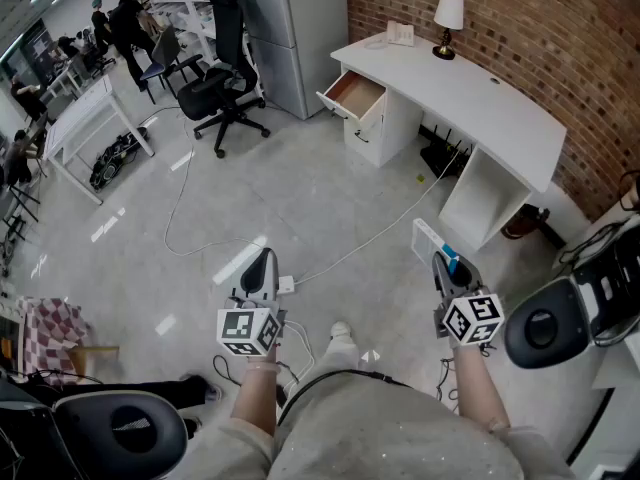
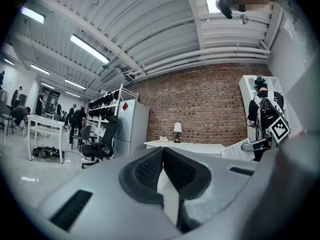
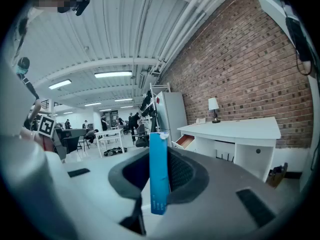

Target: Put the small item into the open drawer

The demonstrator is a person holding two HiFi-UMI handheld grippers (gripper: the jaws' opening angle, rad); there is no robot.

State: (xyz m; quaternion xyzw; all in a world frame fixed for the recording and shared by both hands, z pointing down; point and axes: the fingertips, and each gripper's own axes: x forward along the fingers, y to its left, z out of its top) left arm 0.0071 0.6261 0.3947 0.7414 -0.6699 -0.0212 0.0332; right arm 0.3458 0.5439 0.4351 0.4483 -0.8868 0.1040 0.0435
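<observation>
Right now your right hand-held gripper (image 3: 159,156) is pinching the blue item (image 3: 159,184), low right in the head view. Your left hand-held gripper (image 2: 162,156) is pressed together with nothing in it. The open drawer (image 1: 355,93) is far off, top middle, under the table (image 1: 480,98). Walk over, hold tight, and let go only above the drawer.

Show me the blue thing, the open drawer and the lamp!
blue item (image 3: 159,174), right gripper view, middle of its narrow face.
open drawer (image 1: 357,91), head view, its wooden inside.
lamp (image 1: 449,11), head view, its white shade.
</observation>
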